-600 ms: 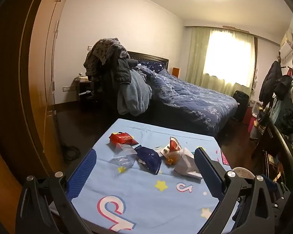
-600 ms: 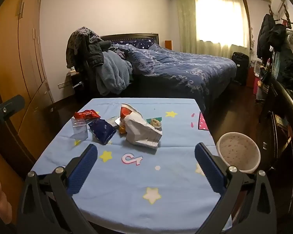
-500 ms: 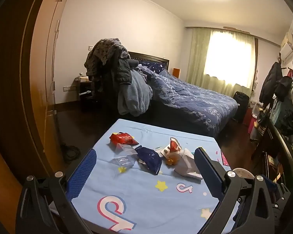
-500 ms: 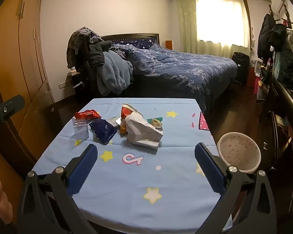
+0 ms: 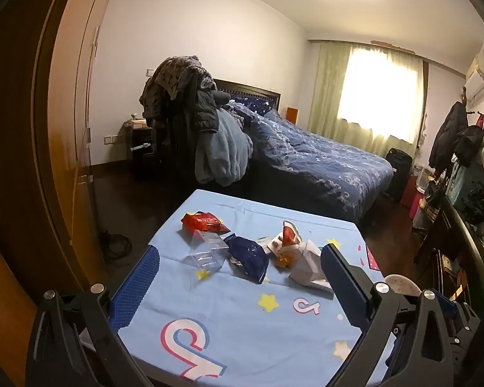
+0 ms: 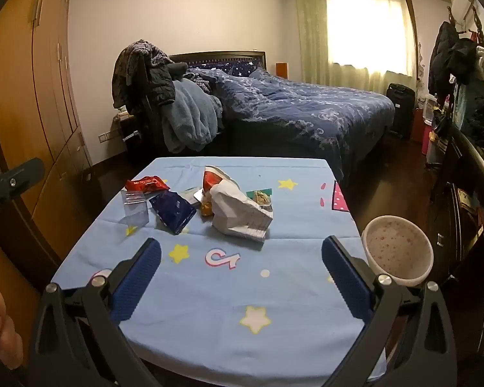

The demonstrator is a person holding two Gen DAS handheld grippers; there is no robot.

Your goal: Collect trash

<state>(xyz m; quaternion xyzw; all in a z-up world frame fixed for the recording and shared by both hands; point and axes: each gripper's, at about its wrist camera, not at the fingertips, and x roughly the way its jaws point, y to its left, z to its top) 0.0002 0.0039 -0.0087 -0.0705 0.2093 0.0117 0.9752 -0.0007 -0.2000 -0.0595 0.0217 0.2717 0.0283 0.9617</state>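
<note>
A heap of trash lies on the blue star-print table (image 6: 209, 290): a red wrapper (image 6: 147, 184), a clear plastic box (image 6: 135, 207), a dark blue bag (image 6: 173, 211), a crumpled white paper bag (image 6: 238, 214), a red-and-white carton (image 6: 213, 175) and a small picture card (image 6: 259, 197). The left wrist view shows the same red wrapper (image 5: 203, 221), clear box (image 5: 206, 251), blue bag (image 5: 248, 254) and white bag (image 5: 306, 266). My left gripper (image 5: 238, 277) is open and empty above the table's near left side. My right gripper (image 6: 240, 274) is open and empty, short of the heap.
A white round bin (image 6: 397, 250) stands on the floor right of the table. A bed (image 6: 306, 109) and a chair piled with clothes (image 6: 158, 96) lie beyond. A wooden wardrobe (image 6: 25, 96) lines the left; a cluttered dresser (image 6: 468, 167) the right.
Both views have shifted only slightly; the left gripper has eased a little toward the table. The trash has not moved and both grippers stay open.
</note>
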